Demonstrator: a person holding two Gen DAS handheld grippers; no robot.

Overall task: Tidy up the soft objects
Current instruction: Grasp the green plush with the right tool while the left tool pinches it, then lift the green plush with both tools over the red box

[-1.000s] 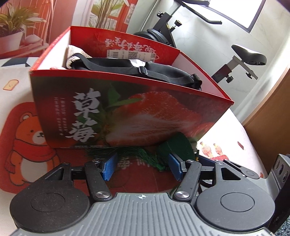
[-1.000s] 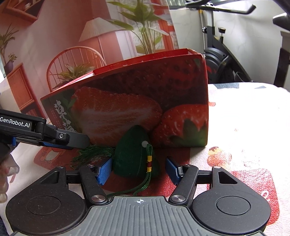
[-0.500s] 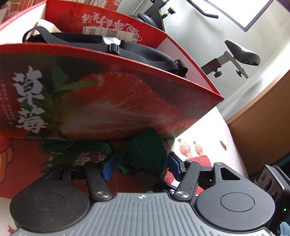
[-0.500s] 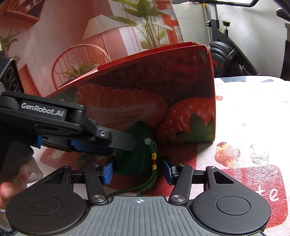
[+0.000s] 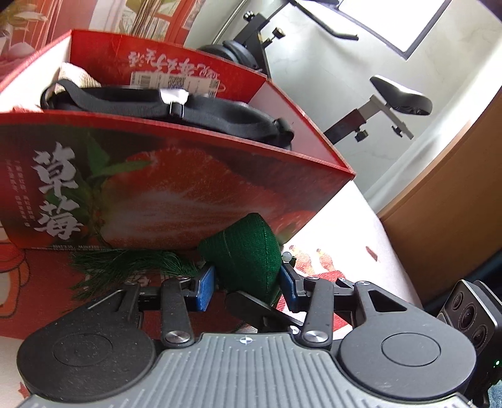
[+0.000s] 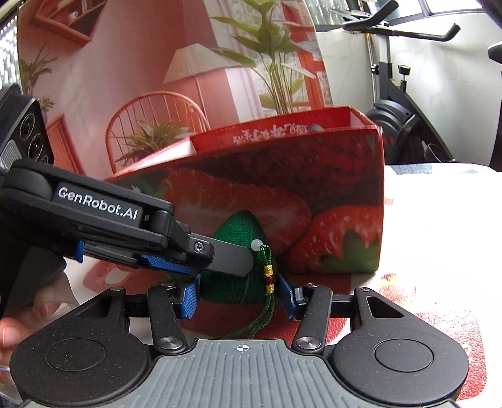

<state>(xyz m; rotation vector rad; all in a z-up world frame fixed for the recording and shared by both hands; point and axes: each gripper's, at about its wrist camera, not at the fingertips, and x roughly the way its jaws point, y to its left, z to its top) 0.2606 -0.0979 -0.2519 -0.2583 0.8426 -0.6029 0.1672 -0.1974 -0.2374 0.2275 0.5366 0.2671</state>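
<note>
Green zongzi sachet [image 5: 243, 251] | pinched by both grippers, left [image 5: 248, 284] and right [image 6: 240, 296], jaws pressed on its sides | sitting against strawberry box [image 5: 175, 188], probably for lifting inside

Home room, likely living or spare room. Black exercise bike with padded saddle [image 5: 403, 95] and handlebars [image 6: 404, 26] by white wall. Table under white cartoon-print cloth [image 6: 439, 226]. Printed red backdrop with lamp, chair, plants [image 6: 188, 78]. Wooden panel [image 5: 455, 201] at side. Window [image 5: 392, 18] overhead.
</note>
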